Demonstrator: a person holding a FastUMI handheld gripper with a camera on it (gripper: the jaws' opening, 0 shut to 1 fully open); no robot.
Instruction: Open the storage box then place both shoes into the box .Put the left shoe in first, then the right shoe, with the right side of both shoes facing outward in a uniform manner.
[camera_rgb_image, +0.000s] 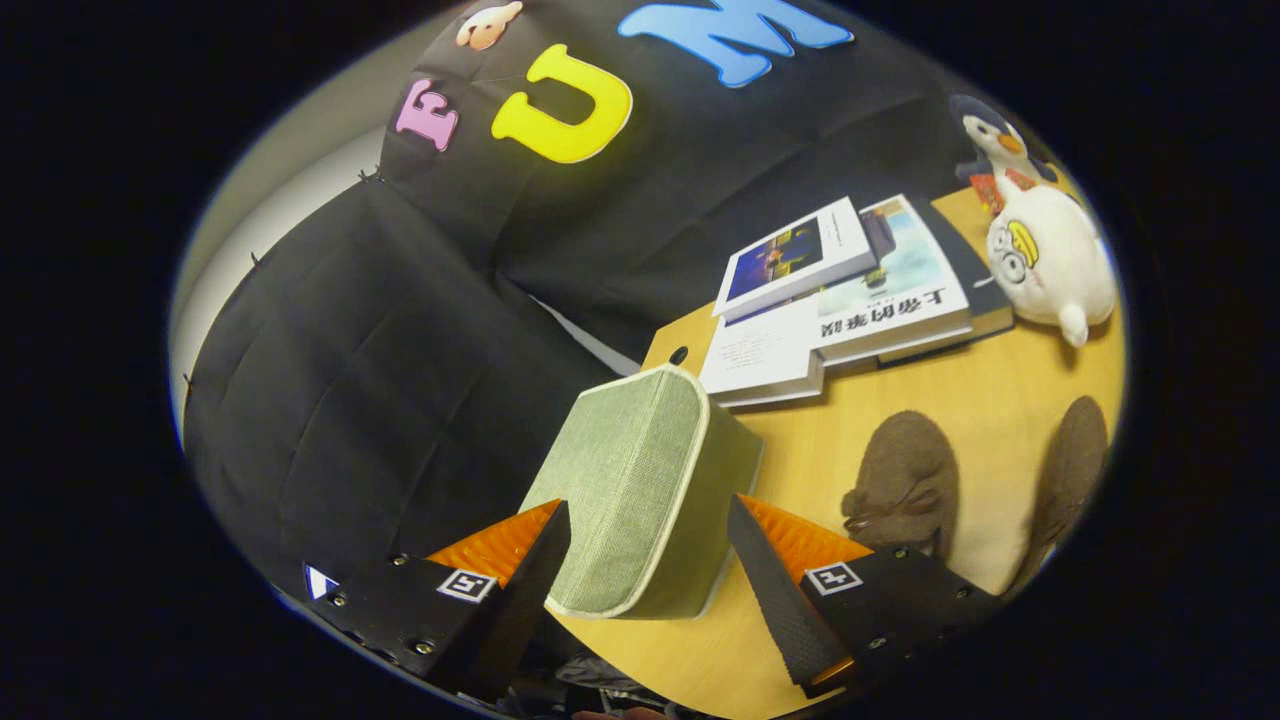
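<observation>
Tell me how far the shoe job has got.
Done: nothing visibly finished. In hand: the tongs stand open around the green fabric storage box with white trim, which looks closed; neither finger clearly presses on it. Left: open it, then put in the two brown fuzzy shoes, which sit on the wooden table beyond the box.

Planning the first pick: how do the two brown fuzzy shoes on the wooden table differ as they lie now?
The nearer brown fuzzy shoe lies just beyond the gripper and its open fingers, and its whole top with a small bow shows. The farther brown fuzzy shoe lies past it, showing narrower with no bow visible. The fingers flank the green fabric storage box. Both shoes share colour and fuzzy material and rest on the wooden table.
</observation>
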